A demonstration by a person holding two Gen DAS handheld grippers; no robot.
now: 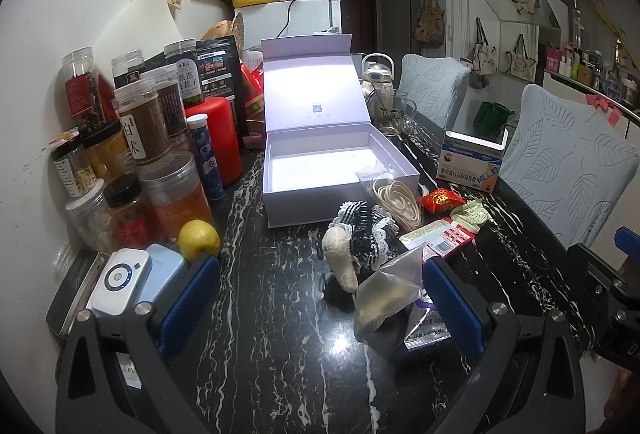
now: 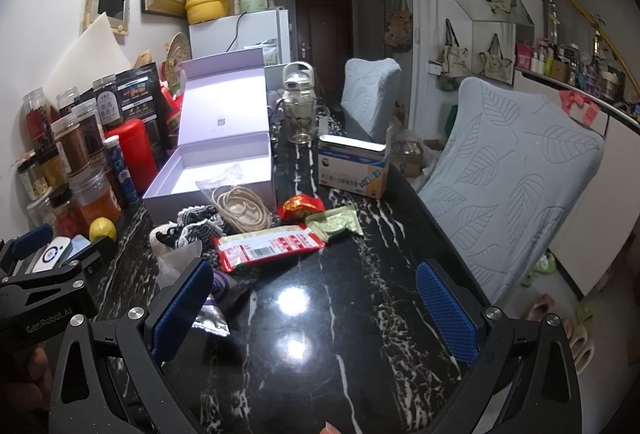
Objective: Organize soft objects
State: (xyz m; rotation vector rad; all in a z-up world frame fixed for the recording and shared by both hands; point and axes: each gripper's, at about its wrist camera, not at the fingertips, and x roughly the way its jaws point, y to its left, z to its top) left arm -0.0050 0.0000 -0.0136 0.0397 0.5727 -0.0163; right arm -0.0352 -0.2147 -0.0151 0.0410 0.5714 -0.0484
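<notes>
An open white box point(image 1: 340, 190) point(image 2: 224, 170) with its lid raised stands on the black marble table point(image 1: 272, 314) point(image 2: 328, 314). In front of it lies a heap of soft things: a cream plush point(image 1: 342, 254), a black-and-white checked frilly cloth point(image 1: 368, 230) point(image 2: 196, 226), a clear bag of beige bands point(image 1: 396, 198) point(image 2: 240, 208), a translucent pouch point(image 1: 388, 294), and red point(image 2: 272, 246) and green point(image 2: 336, 224) snack packets. My left gripper point(image 1: 316, 306) is open just short of the plush and pouch. My right gripper point(image 2: 316, 310) is open over bare table, right of the heap.
Jars, bottles, a red canister point(image 1: 216, 138) and a lemon point(image 1: 199, 239) crowd the table's left side by the wall. A power bank point(image 1: 120, 280) lies near my left finger. A blue-white carton point(image 2: 354, 170), a glass cup point(image 1: 394, 112) and two covered chairs point(image 2: 512, 170) are to the right.
</notes>
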